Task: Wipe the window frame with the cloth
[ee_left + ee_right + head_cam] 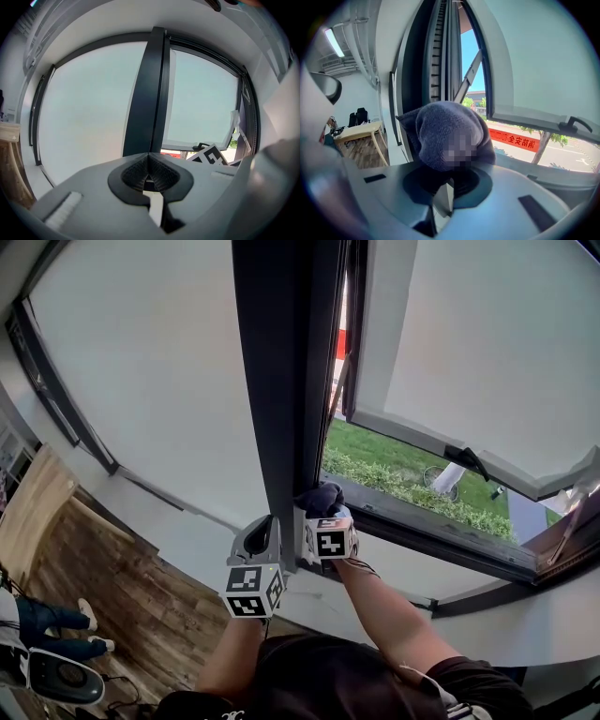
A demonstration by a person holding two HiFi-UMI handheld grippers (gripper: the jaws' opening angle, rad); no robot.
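Grey-blue knit cloth [440,123], bunched in clamped jaws of right gripper [449,180], left gripper [149,168] jaws together

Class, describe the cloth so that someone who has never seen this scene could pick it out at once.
Find the dark vertical post of the window frame, left of the open sash. Near its foot, the right gripper is shut on the cloth: a bunched, dark blue-grey knitted wad, the only soft thing by the frame.

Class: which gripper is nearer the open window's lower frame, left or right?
Right. The right gripper, shut on the cloth, is at that lower frame; the left gripper sits further left at the foot of the vertical post.
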